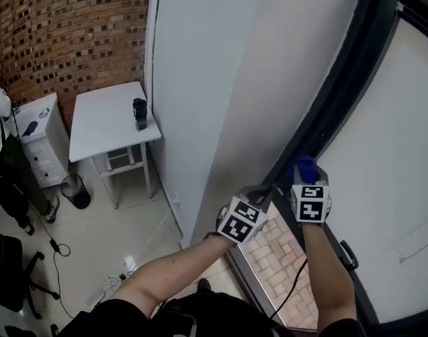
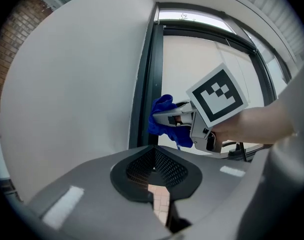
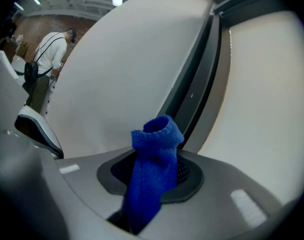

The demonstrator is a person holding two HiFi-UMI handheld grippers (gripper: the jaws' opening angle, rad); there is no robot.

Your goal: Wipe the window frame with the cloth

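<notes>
Cloth (image 3: 154, 184) clenched in right gripper (image 3: 152, 160) jaws, tail hidden | left gripper (image 2: 153, 151) jaws closed, empty

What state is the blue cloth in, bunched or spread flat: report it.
Bunched: the blue cloth is gathered into a narrow wad clamped in the right gripper, tip poking out beside the window frame.

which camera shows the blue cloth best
The right gripper view: the blue knitted cloth sits large and central, clamped in the right gripper. The left gripper view shows it bunched at the dark window frame; the head view shows only a small blue patch.
</notes>
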